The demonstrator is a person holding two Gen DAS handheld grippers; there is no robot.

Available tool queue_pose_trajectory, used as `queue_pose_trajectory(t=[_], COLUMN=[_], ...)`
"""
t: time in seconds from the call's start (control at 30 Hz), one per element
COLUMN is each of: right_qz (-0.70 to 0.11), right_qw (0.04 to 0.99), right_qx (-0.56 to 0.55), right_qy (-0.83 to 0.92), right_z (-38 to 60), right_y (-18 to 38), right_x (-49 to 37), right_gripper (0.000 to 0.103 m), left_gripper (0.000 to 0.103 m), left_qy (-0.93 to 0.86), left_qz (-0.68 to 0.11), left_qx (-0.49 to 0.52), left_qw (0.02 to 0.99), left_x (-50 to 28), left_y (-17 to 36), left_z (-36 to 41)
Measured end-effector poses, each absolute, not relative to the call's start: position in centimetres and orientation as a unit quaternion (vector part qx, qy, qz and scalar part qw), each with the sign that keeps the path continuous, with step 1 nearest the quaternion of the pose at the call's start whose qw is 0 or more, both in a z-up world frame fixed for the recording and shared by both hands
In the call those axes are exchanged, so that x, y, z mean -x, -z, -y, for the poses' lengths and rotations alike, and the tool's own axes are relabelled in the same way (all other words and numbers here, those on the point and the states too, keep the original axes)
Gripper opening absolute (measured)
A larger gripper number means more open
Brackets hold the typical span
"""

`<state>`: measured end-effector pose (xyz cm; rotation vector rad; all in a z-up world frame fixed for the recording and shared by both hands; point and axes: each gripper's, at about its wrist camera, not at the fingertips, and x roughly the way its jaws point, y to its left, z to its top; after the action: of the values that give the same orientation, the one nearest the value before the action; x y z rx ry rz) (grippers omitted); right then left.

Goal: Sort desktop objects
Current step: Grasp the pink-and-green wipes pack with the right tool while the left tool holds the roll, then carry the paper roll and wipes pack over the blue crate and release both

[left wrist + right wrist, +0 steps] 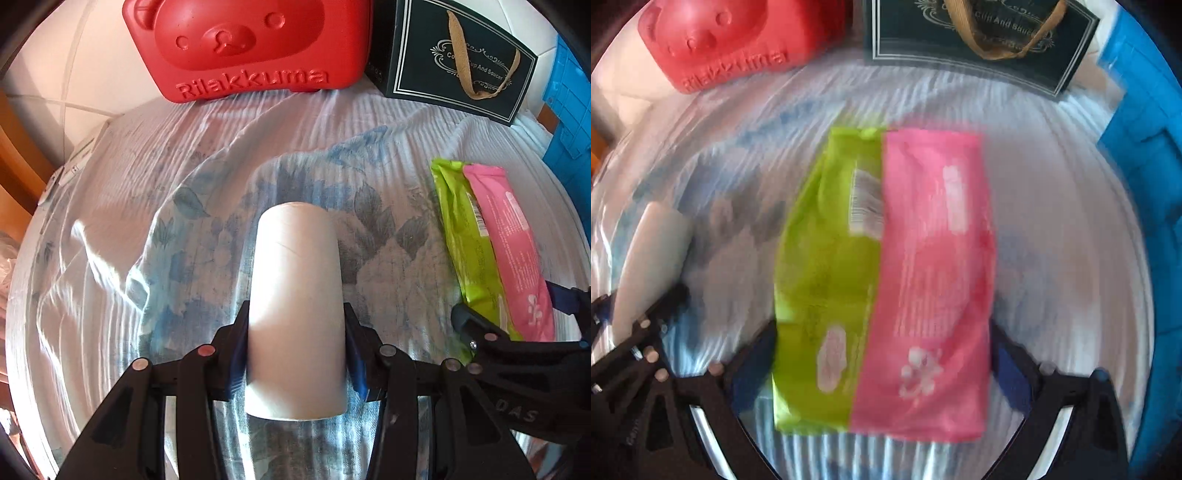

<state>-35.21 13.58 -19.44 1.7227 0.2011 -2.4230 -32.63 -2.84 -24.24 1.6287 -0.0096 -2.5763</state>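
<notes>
My left gripper point(295, 347) is shut on a white paper roll point(297, 306), which lies lengthwise between its fingers over the floral cloth. The roll also shows at the left edge of the right wrist view point(650, 258). A green and pink soft pack point(886, 280) sits between the fingers of my right gripper point(882, 354), and both fingers press its sides. In the left wrist view the pack point(491, 243) lies at the right with the right gripper point(517, 332) at its near end. The right wrist view is blurred.
A red Rilakkuma case point(243, 48) and a black gift box with a ribbon handle point(458, 55) stand at the back. A blue plastic crate point(1145, 184) is at the right. A white and blue floral cloth point(147, 221) covers the surface.
</notes>
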Motion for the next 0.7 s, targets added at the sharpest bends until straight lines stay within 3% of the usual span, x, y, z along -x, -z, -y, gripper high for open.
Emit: queue_pose_trajectory(t=[0.17,0.23,0.27,0.43,0.7], right_qz=[-0.088,-0.084,-0.072,-0.049,-0.063], right_qw=[0.118,0.122,0.129,0.147,0.147], right_qx=[-0.558,-0.553,-0.553,-0.525,-0.424], right_qy=[0.817,0.82,0.82,0.837,0.891], right_z=[-14.2,-14.8,-15.2,-17.0,-19.3], right_y=[21.0,20.8,20.8,18.6,8.1], right_x=[36.0,36.0,36.0,34.8,29.7], right_gripper=[0.1,0.077,0.076,0.075,0.076], left_gripper=[0.044,0.044,0.044,0.044,0.044], left_qy=[0.844,0.848,0.85,0.87,0.913], left_qz=[0.006,-0.001,0.0,-0.006,0.004], left_qx=[-0.534,-0.529,-0.525,-0.492,-0.407], left_qw=[0.039,0.041,0.04,0.038,0.031], left_x=[32.4,32.0,31.8,29.9,24.1], left_y=[24.2,23.5,23.0,19.1,9.3], left_z=[2.4,2.1,2.0,1.2,-1.3])
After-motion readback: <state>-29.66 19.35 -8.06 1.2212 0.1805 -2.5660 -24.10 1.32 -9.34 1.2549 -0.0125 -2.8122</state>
